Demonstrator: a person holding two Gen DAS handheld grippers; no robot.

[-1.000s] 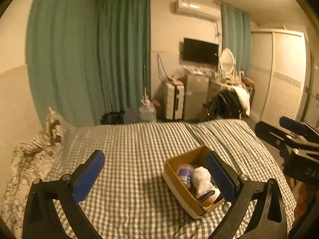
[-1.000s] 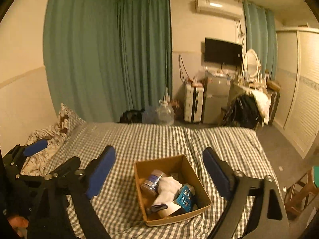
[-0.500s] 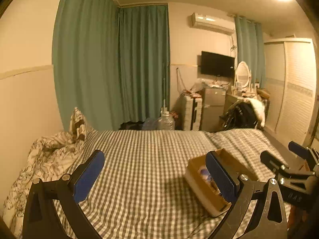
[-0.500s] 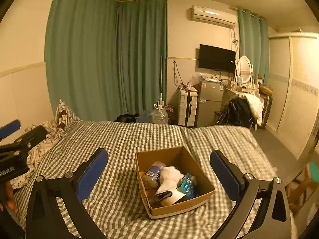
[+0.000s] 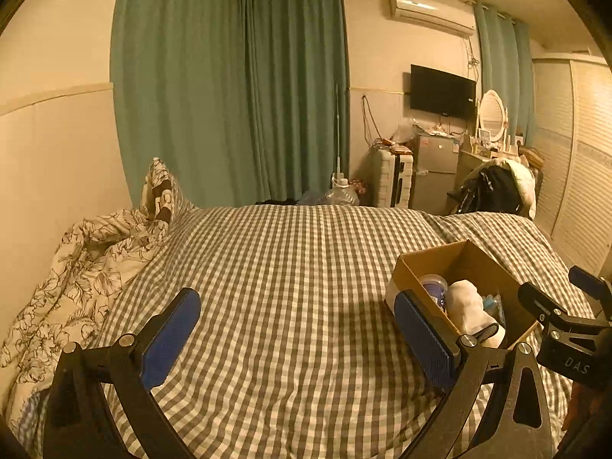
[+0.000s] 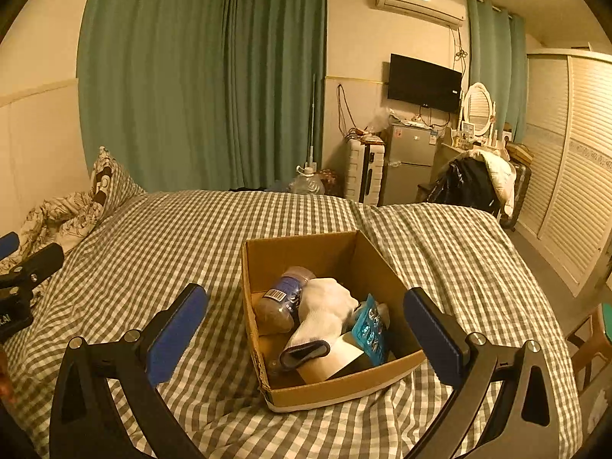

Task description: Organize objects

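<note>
On the checked bed (image 6: pixel 153 237), a cardboard box (image 6: pixel 306 252) sits between the right gripper's (image 6: pixel 306 325) spread jaws.

both grippers are the same build — black plastic frames with triangular cutouts, silver screws at the joints, and ribbed blue pads on the fingers. left gripper (image 5: pixel 296 331) shows at the bottom from 7 to 5 o'clock, right gripper (image 6: pixel 306 329) likewise. white lettering "das" sits on the right one's body at 4 o'clock in the left view.
</note>
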